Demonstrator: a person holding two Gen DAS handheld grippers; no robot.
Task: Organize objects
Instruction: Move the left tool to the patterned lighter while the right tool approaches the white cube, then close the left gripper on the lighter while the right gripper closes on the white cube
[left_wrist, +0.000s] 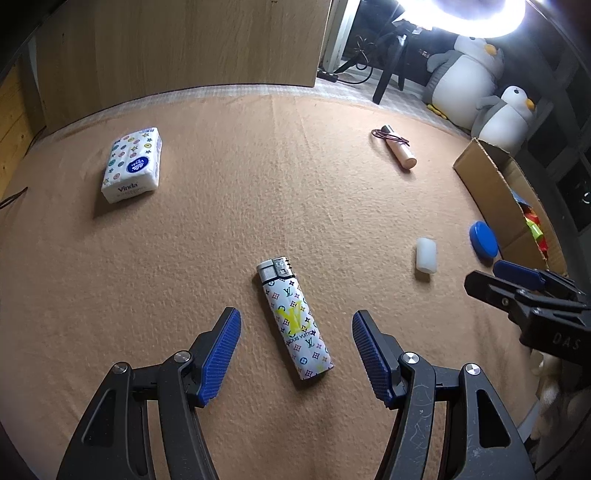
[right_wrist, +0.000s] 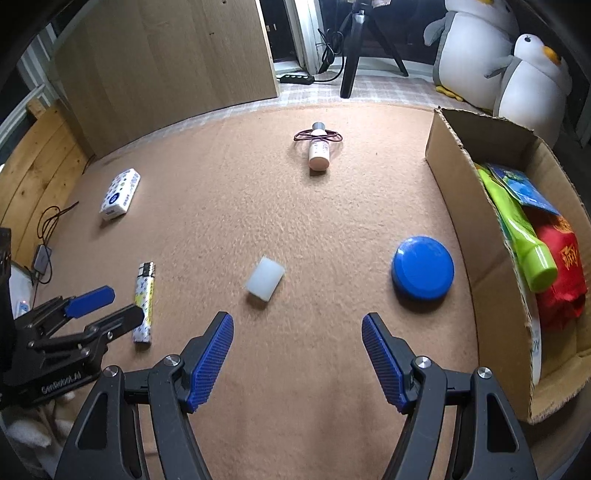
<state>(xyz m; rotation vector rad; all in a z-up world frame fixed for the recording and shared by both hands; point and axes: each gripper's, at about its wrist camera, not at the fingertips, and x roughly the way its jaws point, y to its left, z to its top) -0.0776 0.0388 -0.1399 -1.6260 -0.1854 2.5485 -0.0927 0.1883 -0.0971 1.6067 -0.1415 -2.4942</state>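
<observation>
Lighter (left_wrist: 294, 317), tissue pack (left_wrist: 132, 164), white block (right_wrist: 265, 277), blue lid (right_wrist: 423, 267), bottle (right_wrist: 319, 149) still outside cardboard box (right_wrist: 465, 206); left gripper (left_wrist: 296, 349) and right gripper (right_wrist: 297, 352) released, empty.

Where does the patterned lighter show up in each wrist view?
Left wrist: the lighter lies low in the centre, between the open left gripper's fingers.
Right wrist: the lighter lies at lower left, partly behind the left gripper.
Shared landmark: the white block, on the lighter's right.
</observation>
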